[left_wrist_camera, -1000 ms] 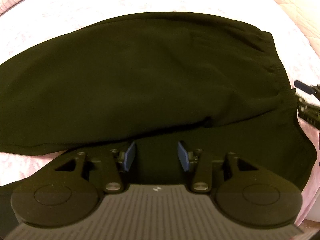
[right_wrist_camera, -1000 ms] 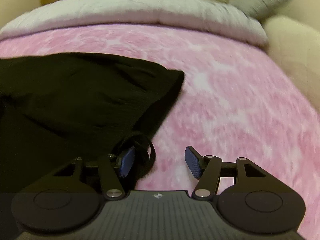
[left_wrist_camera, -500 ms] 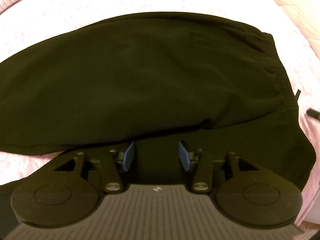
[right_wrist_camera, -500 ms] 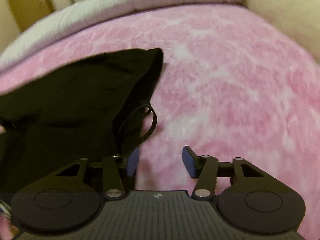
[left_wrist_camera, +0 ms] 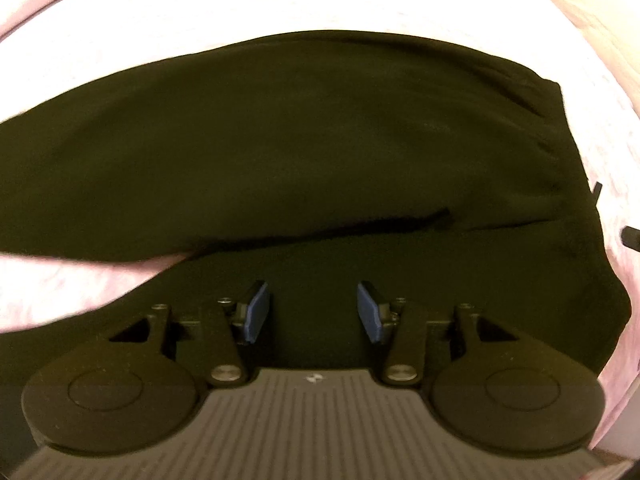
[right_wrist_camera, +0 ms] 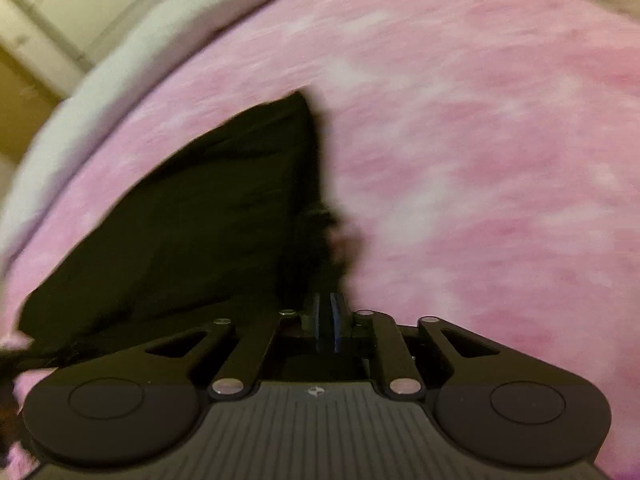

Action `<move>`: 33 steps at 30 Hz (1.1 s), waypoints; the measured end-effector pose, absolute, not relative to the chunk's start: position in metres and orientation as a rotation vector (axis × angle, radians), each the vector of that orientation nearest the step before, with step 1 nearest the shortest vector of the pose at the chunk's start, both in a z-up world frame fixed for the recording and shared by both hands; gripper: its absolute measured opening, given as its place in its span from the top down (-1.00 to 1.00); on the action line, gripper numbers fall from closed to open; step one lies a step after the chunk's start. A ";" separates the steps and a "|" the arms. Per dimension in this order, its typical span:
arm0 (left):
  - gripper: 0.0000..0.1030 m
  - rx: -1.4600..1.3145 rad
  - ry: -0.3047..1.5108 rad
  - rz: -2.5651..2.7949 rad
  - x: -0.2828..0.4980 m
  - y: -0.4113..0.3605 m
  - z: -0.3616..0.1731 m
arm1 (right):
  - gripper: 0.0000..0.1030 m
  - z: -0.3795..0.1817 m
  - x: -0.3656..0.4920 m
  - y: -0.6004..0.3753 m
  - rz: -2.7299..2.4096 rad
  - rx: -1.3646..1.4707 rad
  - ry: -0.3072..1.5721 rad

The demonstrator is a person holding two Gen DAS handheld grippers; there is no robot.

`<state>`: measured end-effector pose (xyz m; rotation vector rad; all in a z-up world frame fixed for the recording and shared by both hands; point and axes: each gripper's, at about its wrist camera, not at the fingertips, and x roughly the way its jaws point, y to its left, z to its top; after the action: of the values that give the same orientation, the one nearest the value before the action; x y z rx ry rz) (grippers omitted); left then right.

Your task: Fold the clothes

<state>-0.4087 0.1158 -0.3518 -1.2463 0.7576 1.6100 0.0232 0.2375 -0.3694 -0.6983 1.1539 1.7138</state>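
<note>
Black trousers lie folded lengthwise on a pink bedspread, waistband at the right. My left gripper is open and empty, just above the near trouser leg. In the right wrist view the same black trousers lie to the left on the pink bedspread. My right gripper has its jaws together at the trousers' waistband edge, where the drawstring lies blurred. The frame is too blurred to show whether fabric sits between the pads.
A white duvet runs along the far edge of the bed. A cream wall and wooden furniture stand beyond it. The bedspread stretches wide to the right of the trousers.
My right gripper swung left to the waistband edge and shut there. My left gripper drew back a little; more pink bedspread shows at its left.
</note>
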 end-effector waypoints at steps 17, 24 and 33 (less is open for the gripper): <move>0.14 -1.336 0.648 1.771 -0.416 0.032 -0.349 | 0.97 -0.368 -0.012 0.232 2.090 -0.915 0.899; 0.14 -1.336 0.641 1.780 -0.413 0.030 -0.351 | 1.00 -0.378 0.012 0.229 1.843 -0.826 1.020; 0.09 -1.376 0.618 1.842 -0.423 -0.010 -0.344 | 0.88 -0.387 0.011 0.232 1.695 -0.813 1.072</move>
<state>-0.4235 -0.0101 -0.3442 -1.3761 0.6185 1.8425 0.0105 0.2319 -0.3874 -0.8134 1.0725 1.6947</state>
